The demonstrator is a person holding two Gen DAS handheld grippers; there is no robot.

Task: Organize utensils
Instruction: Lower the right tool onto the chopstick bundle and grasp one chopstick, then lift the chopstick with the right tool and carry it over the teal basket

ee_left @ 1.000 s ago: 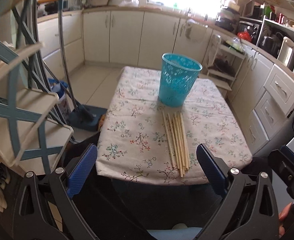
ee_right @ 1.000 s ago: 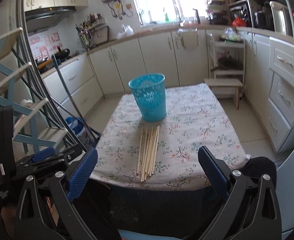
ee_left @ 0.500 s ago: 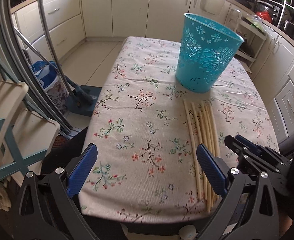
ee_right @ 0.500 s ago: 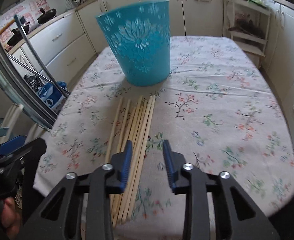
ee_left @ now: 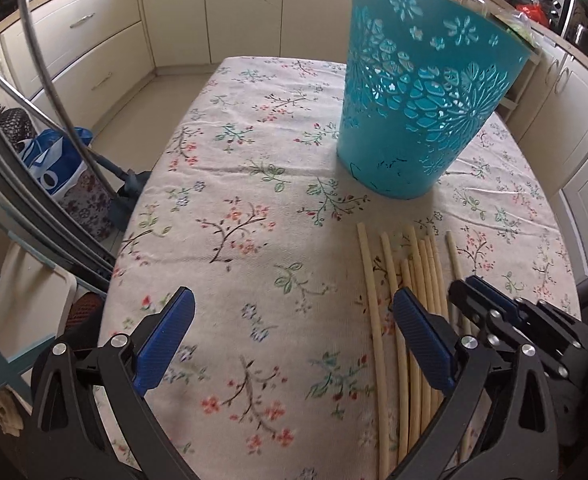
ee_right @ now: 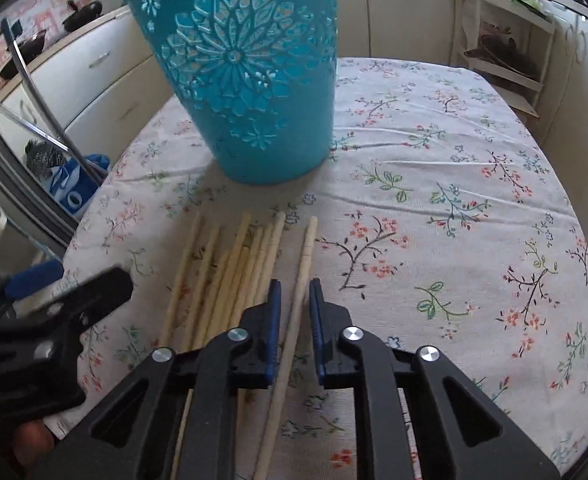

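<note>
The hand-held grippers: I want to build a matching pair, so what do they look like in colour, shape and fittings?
Both match. The left hand-held gripper and right hand-held gripper have matte black frames with triangular cut-outs and round silver bolt heads at the joints. Each finger ends in a flat, textured blue pad. No cables or markings show. A bit of bare skin shows behind the left one; no sleeve is visible.

Table (ee_left: 254, 200) wearing floral cloth, filling both views. Teal perforated basket (ee_left: 422, 96) standing upright on far part of cloth. Bundle of pale chopsticks (ee_left: 410, 280) lying side by side on near part, tips pointing toward basket, one stick (ee_right: 300, 280) lying slightly apart at right.
</note>
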